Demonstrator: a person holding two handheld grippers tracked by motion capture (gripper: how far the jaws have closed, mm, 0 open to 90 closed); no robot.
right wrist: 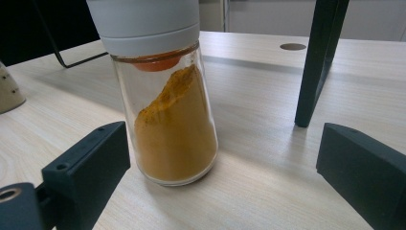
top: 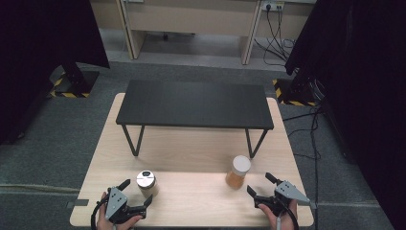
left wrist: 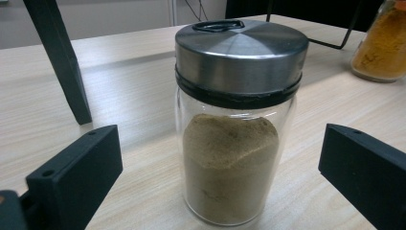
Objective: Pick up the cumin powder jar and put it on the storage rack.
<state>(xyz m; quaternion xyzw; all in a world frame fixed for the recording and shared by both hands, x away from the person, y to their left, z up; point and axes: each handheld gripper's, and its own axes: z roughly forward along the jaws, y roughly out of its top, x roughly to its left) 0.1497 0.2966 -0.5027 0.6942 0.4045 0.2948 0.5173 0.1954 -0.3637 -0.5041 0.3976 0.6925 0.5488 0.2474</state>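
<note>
**Both grippers wide apart, a spice jar ahead of each**

From above I see the wooden table (top: 191,143) with a black shelf riser (top: 194,104) standing across its far half, well beyond both my grippers. One riser leg (left wrist: 60,62) rises ahead and to the left of my left gripper; another leg (right wrist: 318,62) stands ahead and to the right of my right gripper. Neither blocks the way to a jar.

The steel-lidded jar (left wrist: 237,120) stands upright just ahead of my left gripper (top: 135,196), long axis vertical, lid up, part filled with brown powder. It sits between the spread jaws without touching either one.

The white-capped jar (right wrist: 165,96) stands upright just ahead of my right gripper (top: 259,186), long axis vertical, cap up, its orange powder heaped against one side. It is nearer the left jaw of that gripper, and I see no contact. The jaws there also stand wide and hold nothing.

The two jars are well apart.
</note>
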